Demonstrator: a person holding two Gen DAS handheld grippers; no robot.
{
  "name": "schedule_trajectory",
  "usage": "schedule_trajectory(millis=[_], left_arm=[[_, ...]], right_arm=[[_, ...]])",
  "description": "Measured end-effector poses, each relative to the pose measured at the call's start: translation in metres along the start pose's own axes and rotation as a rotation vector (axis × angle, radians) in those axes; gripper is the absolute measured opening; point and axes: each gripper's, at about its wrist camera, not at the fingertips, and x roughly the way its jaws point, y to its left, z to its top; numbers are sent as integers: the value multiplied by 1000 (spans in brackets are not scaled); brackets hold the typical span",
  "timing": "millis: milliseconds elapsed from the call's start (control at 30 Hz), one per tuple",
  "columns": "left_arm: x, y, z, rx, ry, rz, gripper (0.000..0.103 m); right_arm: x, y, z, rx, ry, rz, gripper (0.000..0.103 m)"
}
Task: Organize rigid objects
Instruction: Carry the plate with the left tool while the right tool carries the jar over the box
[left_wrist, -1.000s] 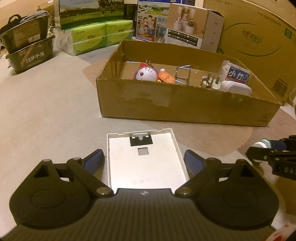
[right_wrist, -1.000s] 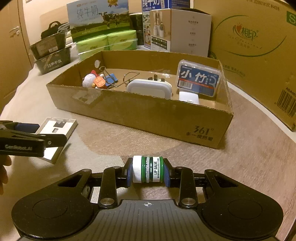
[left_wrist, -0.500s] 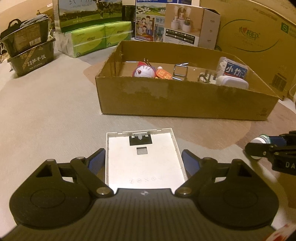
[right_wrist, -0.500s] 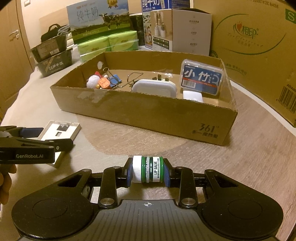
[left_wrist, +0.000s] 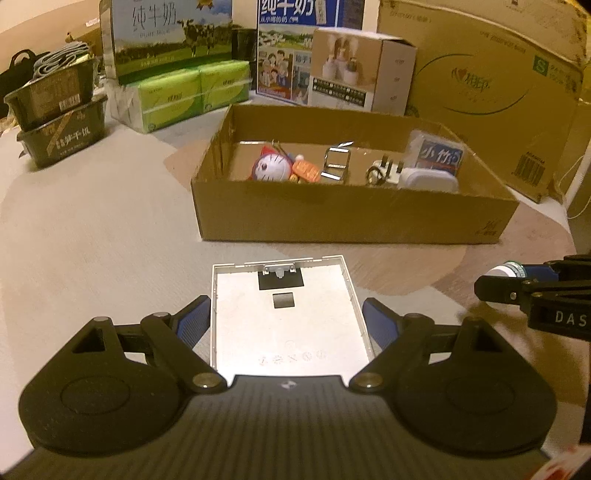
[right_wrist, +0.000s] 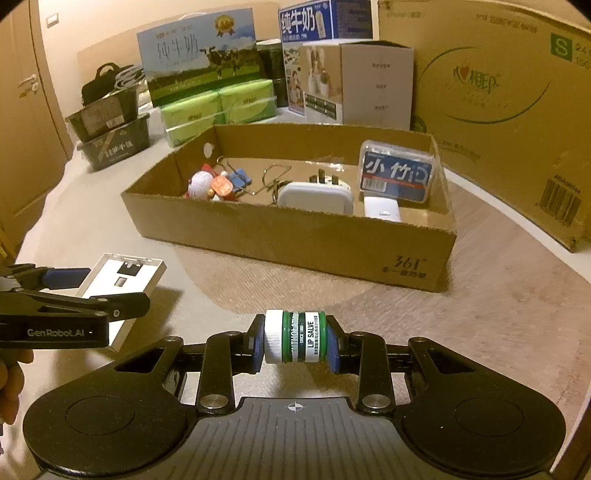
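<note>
White plastic tray (left_wrist: 284, 332) sits clamped by its two thin side edges between the wide-spread pads of the left gripper (left_wrist: 286, 319), apparently raised off the table. The right gripper (right_wrist: 295, 338) is clenched end to end on a small green lip salve jar (right_wrist: 308, 336). Both are short of the cardboard box (right_wrist: 295, 240). Likely trouble: the tray, pinched only at its near end, may droop or slip, its far edge may catch the box's front wall, and the smooth jar may squirt free
</note>
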Motion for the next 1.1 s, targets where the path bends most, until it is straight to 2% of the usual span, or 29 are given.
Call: schedule_trajectory(millis=[667,1100], left_arm=[[-31,-3,23,8,-46,-65,86],[-27,0,73,41,-104,-84,86]], right_arm=[[-29,6,11,6,-36,-14,33],[-33,-5,43,-12,-86,-31,33]])
